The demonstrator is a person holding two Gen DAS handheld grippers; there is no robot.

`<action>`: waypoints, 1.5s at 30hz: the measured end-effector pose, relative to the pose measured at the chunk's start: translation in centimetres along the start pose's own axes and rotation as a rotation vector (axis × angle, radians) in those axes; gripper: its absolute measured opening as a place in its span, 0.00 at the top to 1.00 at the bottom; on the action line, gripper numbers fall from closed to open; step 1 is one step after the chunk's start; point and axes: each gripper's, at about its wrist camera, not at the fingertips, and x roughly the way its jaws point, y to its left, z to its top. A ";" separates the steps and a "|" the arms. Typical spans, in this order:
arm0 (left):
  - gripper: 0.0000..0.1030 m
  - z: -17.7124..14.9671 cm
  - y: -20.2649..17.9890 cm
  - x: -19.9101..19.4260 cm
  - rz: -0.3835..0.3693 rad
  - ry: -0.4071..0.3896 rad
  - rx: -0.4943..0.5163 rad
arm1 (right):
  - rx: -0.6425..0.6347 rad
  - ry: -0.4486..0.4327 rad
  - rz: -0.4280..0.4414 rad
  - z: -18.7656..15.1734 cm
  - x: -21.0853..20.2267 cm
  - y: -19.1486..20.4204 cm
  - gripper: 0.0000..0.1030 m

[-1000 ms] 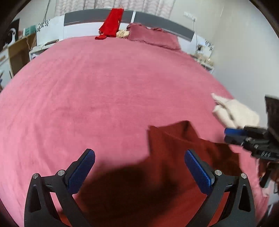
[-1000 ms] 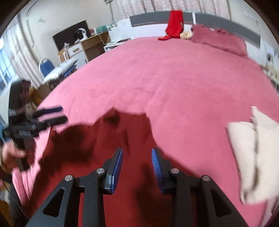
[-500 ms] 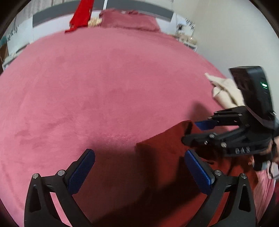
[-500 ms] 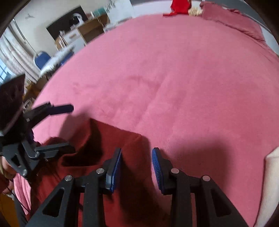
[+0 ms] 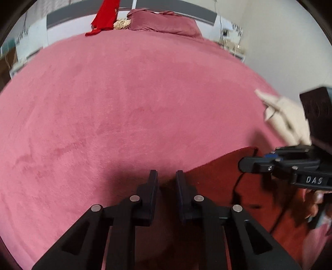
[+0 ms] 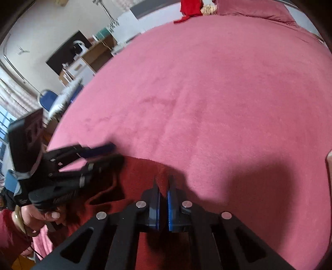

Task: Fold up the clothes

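Dark red garment (image 5: 238,187) is pinched at its far edge by both nearly closed tools, left tool (image 5: 167,176) and right tool (image 6: 164,187); uneven pulling could slip or skew it on the bed (image 5: 145,103).

The wide pink bedspread (image 5: 134,108) ahead of both grippers lies bare, so free passage is offered across most of the bed. To the right a cream cloth (image 5: 284,118) lies near the bed's edge. At the far end the way is closed by a pillow (image 5: 166,22), a red garment (image 5: 105,14) hung over the headboard (image 5: 68,17), and a small pale object between them. Left of the bed a blue chair (image 6: 46,99) and a cabinet (image 6: 83,66) stand close.
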 end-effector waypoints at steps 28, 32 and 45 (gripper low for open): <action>0.83 -24.7 -4.4 -18.5 -0.081 -0.271 -0.164 | -0.168 -0.115 -0.102 -21.6 -9.1 8.3 0.79; 0.81 -24.5 -6.6 -18.2 -0.026 -0.278 -0.109 | -0.022 -0.252 -0.092 -21.3 -11.8 8.3 0.76; 0.57 -15.5 -7.4 -9.1 0.347 -0.120 0.062 | -0.028 -0.096 -0.167 -15.9 -3.7 7.9 0.76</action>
